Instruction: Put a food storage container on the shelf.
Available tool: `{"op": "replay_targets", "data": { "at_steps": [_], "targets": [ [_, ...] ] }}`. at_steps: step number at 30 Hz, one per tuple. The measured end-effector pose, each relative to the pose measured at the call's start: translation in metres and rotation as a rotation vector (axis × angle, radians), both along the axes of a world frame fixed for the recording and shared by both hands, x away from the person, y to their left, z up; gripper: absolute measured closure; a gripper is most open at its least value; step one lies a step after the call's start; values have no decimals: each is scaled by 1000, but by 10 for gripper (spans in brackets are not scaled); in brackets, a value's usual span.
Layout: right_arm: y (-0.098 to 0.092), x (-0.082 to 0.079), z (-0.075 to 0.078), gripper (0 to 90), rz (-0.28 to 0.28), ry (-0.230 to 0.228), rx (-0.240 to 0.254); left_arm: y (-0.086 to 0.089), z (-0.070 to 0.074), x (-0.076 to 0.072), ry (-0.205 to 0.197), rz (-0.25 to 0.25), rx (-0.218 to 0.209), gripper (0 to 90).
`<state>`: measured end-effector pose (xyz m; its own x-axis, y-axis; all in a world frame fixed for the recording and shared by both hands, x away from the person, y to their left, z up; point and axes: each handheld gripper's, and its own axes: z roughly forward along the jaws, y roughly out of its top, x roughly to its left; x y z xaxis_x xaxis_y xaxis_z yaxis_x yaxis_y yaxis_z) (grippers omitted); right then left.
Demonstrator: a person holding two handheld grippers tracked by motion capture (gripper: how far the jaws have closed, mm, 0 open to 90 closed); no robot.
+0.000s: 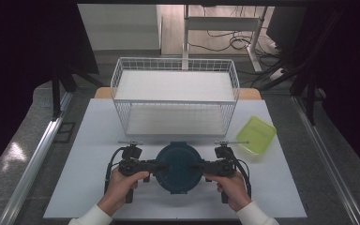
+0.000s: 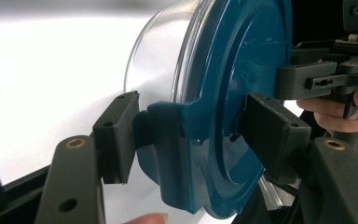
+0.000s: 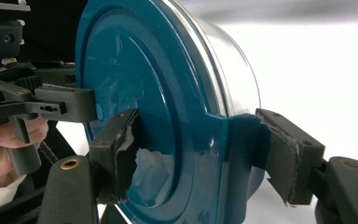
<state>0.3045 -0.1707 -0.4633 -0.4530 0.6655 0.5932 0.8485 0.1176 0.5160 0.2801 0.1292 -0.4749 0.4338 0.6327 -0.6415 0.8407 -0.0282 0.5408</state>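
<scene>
Clamping the side tabs of the container (image 1: 178, 168), the left hand-held gripper (image 1: 158, 166) and right hand-held gripper (image 1: 199, 167) are holding it by the counter's (image 1: 84, 154) near edge. The step looks like a two-handed grasp; lifting evenly toward the basket (image 1: 175, 96) probably comes next.

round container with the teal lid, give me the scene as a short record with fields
held thing: round container, clear body, teal lid on top
left claw: shut on the lid's left clip tab, one pad on the lid top, one under the tab
right claw: shut on the lid's right clip tab in the same way
surface: white table
behind: white wire rack, two shelves
to the right: green tray, apart from the container
</scene>
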Motion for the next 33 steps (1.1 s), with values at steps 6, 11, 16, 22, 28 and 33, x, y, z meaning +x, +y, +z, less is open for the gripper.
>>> {"op": "replay_targets", "data": {
  "at_steps": [6,11,16,22,28,33],
  "targets": [
    [0,0,7,326,1,-20,1,1,7,0,-22,-2,2,377],
    [0,0,13,326,2,-33,0,1,12,0,-33,-3,0,377],
    [0,2,21,327,6,-53,-3,0,18,2,-39,-2,1,377],
    [-1,8,32,327,1,-63,2,-1,33,10,-53,-6,4,377],
    [-1,14,45,328,0,-83,9,0,47,17,-75,-5,8,377],
    [-1,18,53,328,0,-94,13,0,57,21,-92,-4,14,377]
  ]
}}
